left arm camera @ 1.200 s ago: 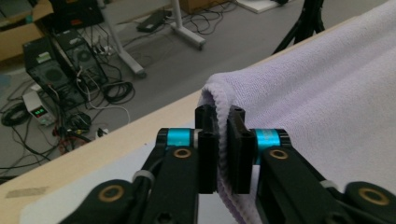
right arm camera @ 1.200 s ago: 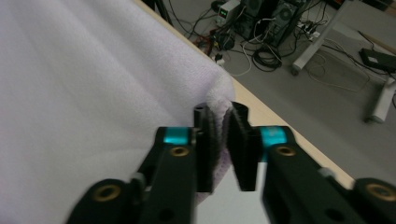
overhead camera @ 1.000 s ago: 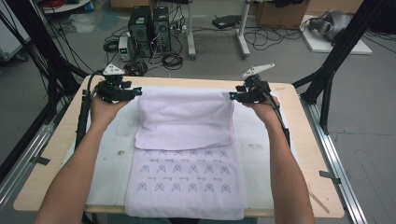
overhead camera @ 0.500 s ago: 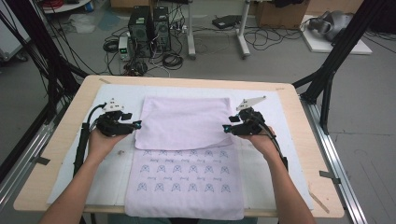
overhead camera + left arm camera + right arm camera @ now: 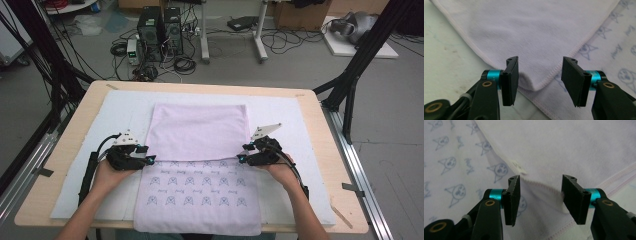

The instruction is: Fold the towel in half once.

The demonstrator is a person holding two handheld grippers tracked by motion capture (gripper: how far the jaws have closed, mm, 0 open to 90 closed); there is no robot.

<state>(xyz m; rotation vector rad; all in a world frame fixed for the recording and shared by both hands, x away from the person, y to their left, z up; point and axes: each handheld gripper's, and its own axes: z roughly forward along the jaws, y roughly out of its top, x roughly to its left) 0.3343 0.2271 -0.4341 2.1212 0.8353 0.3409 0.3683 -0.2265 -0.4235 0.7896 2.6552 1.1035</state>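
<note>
Both hands pulled the towel's (image 5: 198,131) far edge toward the person and lowered it; the fold now lies flat mid-table (image 5: 310,97). Left gripper (image 5: 537,80) and right gripper (image 5: 539,200) jaws stand apart, folded corners loose between them. First fold looks done.

Towel folded nearer
Both claws (image 5: 149,159) (image 5: 242,159) come nearer and lower, bringing the towel's (image 5: 200,131) far edge onto its printed half; left jaws close slightly.

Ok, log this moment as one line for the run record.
pale lilac printed cloth: folded on white mat | left gripper: open over corner | right gripper: open over corner
</note>
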